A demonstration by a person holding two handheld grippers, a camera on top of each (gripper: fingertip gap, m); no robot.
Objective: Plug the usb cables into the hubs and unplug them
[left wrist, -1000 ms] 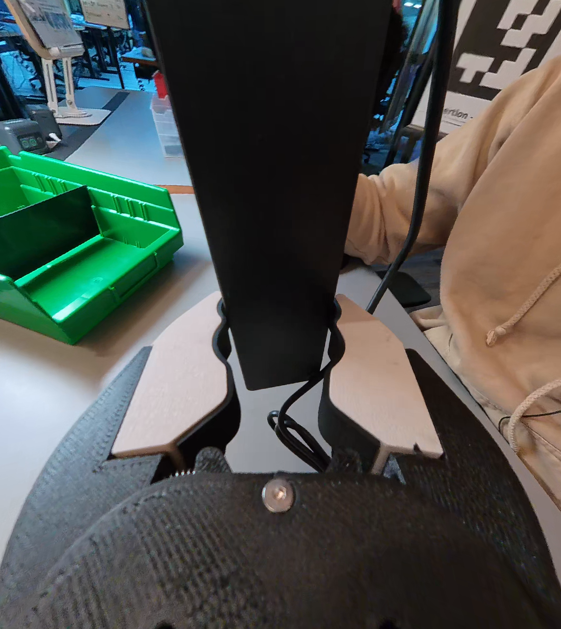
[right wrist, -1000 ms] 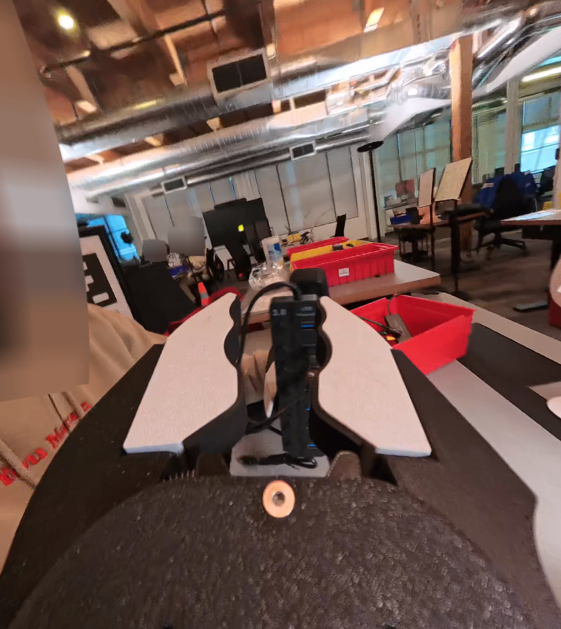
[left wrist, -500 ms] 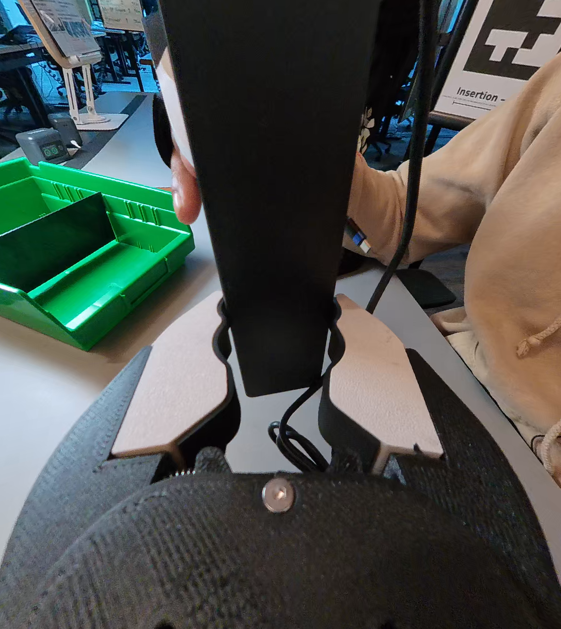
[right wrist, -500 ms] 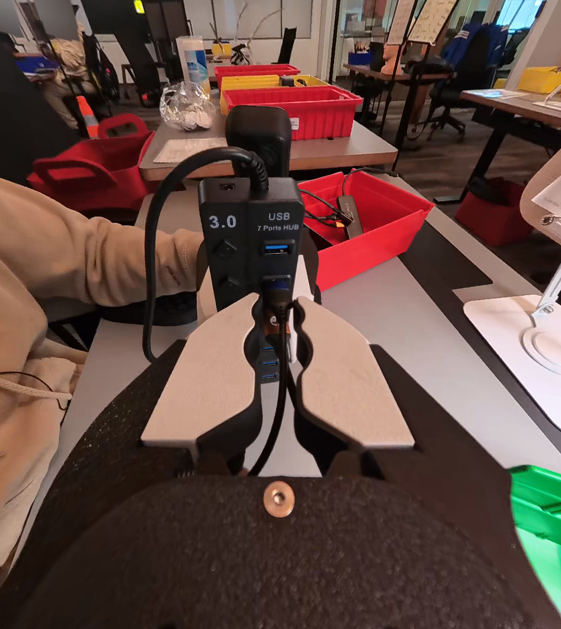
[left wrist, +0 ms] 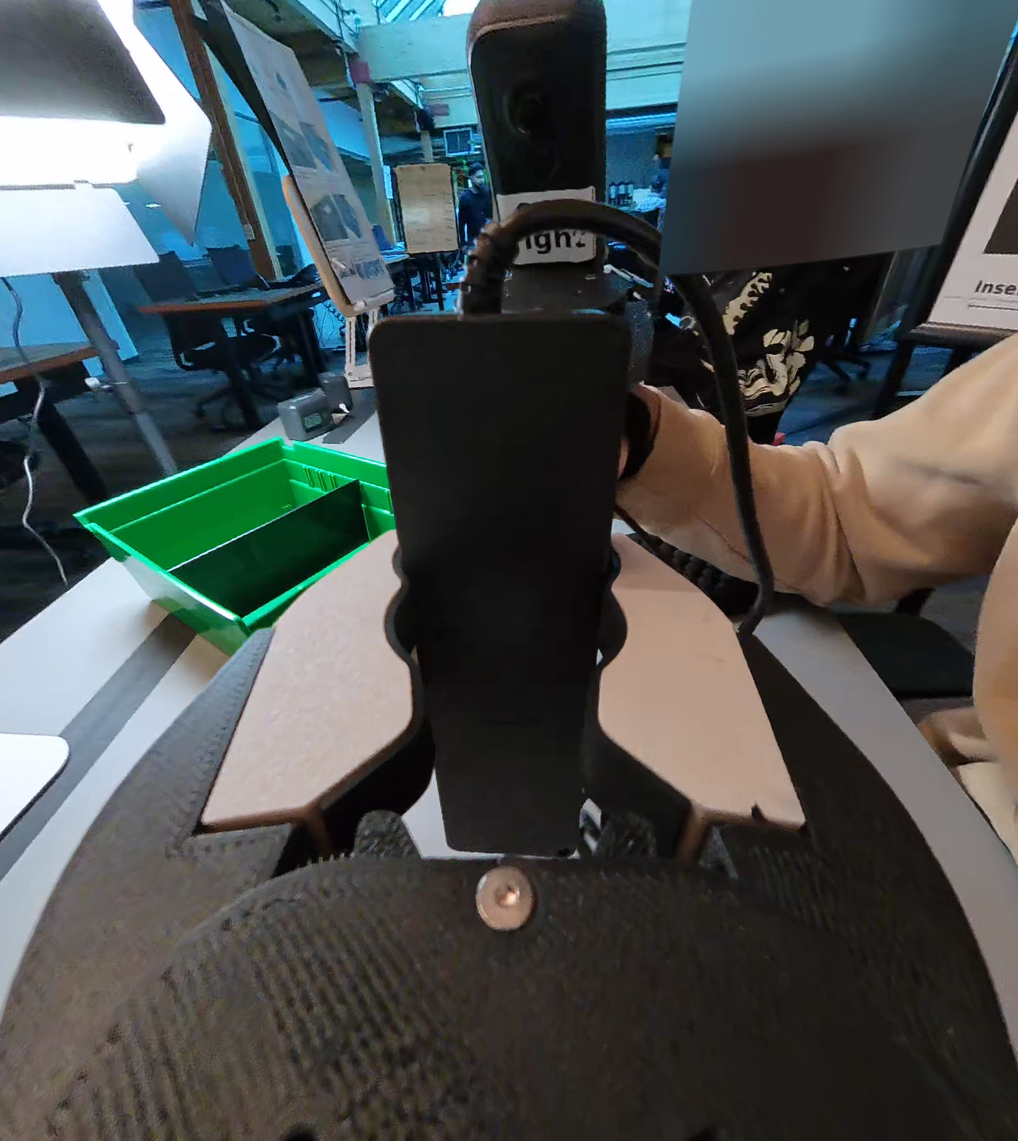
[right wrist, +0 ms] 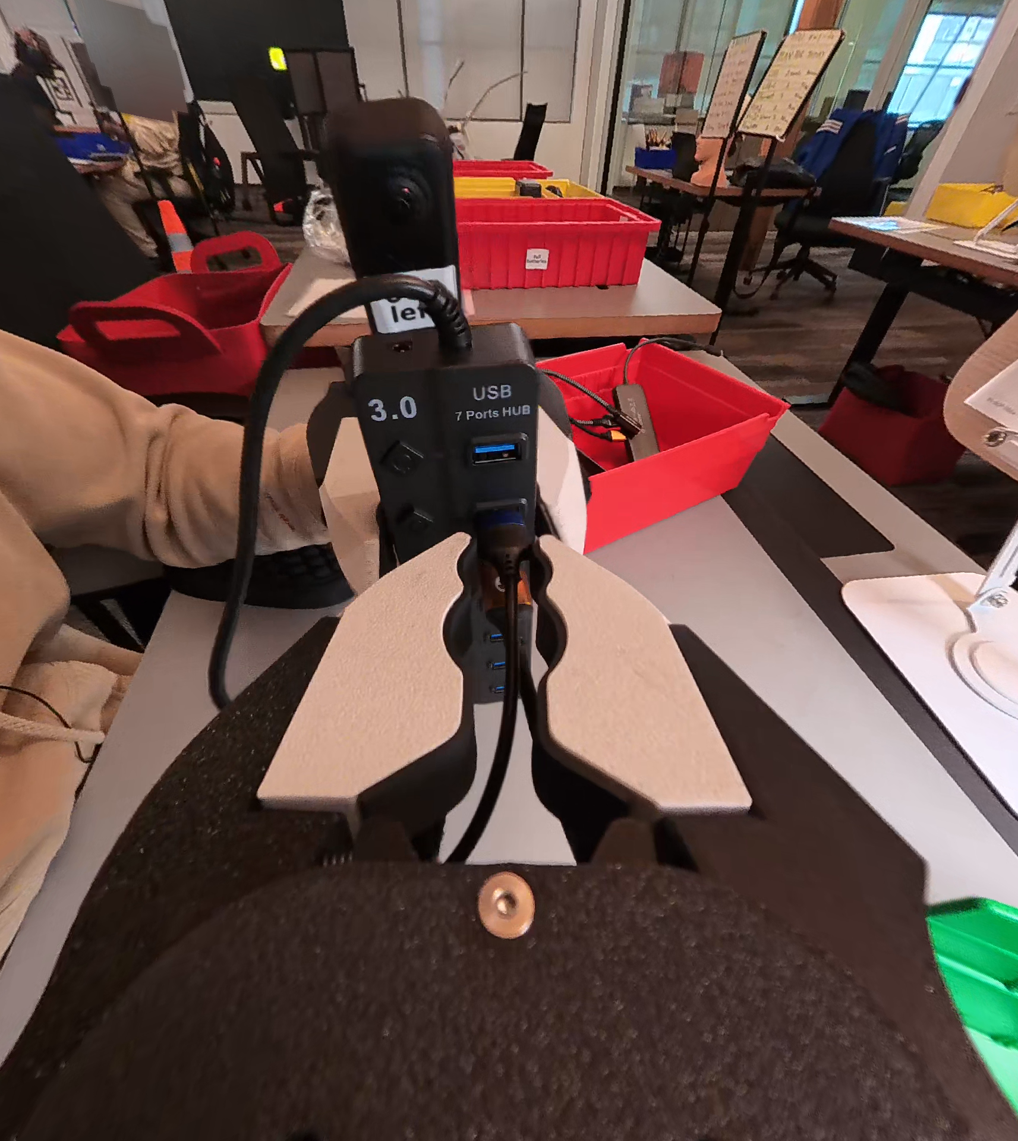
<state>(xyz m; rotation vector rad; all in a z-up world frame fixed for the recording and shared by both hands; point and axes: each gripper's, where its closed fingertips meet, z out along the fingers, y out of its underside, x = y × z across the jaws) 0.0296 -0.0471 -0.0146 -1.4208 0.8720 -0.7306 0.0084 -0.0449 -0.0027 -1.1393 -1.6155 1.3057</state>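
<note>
Clamping the hub (left wrist: 497, 555), the left hand-held gripper (left wrist: 503, 593) is steadied; the plug (right wrist: 503, 571), pinched in the right hand-held gripper (right wrist: 505, 593), should be driven squarely into its port.

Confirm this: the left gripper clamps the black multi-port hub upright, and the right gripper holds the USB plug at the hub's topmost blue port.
Not quite. In the right wrist view the right gripper holds the black USB plug at the second port down; the topmost blue port is empty. The rest holds: the left gripper clamps the black multi-port hub upright.
</note>
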